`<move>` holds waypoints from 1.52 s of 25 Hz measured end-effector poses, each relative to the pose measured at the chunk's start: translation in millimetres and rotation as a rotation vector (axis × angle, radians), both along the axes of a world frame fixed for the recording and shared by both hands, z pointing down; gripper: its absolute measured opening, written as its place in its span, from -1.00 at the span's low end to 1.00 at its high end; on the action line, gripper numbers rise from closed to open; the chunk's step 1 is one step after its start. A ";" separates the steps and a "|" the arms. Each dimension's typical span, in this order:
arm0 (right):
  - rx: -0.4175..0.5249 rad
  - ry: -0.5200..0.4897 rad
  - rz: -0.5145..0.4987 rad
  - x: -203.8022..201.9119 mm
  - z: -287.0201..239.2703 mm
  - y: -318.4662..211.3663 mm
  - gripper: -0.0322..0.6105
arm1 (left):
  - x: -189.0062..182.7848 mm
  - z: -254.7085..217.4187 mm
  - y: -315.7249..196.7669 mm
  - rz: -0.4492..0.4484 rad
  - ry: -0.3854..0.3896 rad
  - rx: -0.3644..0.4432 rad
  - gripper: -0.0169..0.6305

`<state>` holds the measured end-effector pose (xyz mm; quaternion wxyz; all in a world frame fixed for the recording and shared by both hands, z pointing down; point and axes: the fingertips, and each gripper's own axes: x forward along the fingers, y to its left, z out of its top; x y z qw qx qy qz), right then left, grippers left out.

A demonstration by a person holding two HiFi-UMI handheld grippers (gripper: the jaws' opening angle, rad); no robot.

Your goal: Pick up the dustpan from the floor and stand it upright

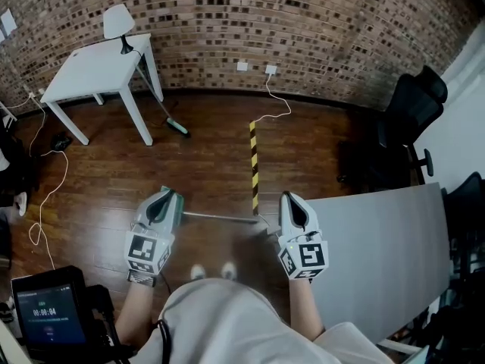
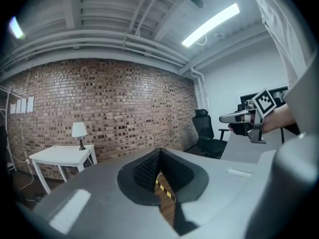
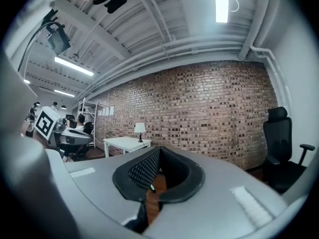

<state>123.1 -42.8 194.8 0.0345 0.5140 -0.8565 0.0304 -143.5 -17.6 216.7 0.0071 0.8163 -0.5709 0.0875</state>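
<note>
Two handheld grippers are seen in the head view, held about level over the brown wooden floor [image 1: 212,173] and pointed toward the red brick wall [image 1: 303,29]. The left gripper [image 1: 168,194] is shut, pads meeting at the tips, with nothing clamped. The right gripper [image 1: 292,198] is likewise shut and empty. In each gripper view only floor is seen through the gap below the pads.

What is taken to be the long-handled grey dustpan [image 1: 220,217] is lying flat on the floor. Only a thin metal handle is clear, running across the picture between the two grippers. The pan end is blurred and can't be confirmed. Neither gripper is touching it. Its right end is met by the near end of a yellow-and-black striped strip [image 1: 254,165], which runs away toward the wall.

A large flat grey panel [image 1: 379,256] is seen at right, just beside the right gripper. A black office chair [image 1: 413,108] is placed beyond it.

Far left, a small white lamp [image 1: 117,21] is stood on a white square tabletop [image 1: 91,70]. A green-headed broom [image 1: 176,126] is leaned against it, well apart from the dustpan.
</note>
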 end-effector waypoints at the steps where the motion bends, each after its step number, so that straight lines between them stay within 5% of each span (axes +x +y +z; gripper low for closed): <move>1: 0.000 0.003 0.009 -0.2 -1.0 0.6 -0.86 | -2.2 0.3 -1.8 0.004 0.003 0.000 -0.94; 13: -0.032 0.022 0.107 0.7 17.7 -8.7 -0.86 | -22.7 10.5 -20.8 0.054 -0.007 -0.010 -0.94; 23: -0.131 0.068 0.157 -20.0 90.1 -20.0 -0.83 | 0.9 62.4 -50.9 0.317 -0.042 -0.034 -0.94; 32: -0.235 0.119 0.230 27.2 219.8 -45.9 -0.84 | 42.0 188.2 -115.1 0.326 0.001 -0.185 -0.94; 38: -0.302 0.186 0.193 59.0 373.1 -70.7 -0.78 | 78.3 322.2 -145.3 0.371 -0.019 -0.253 -0.94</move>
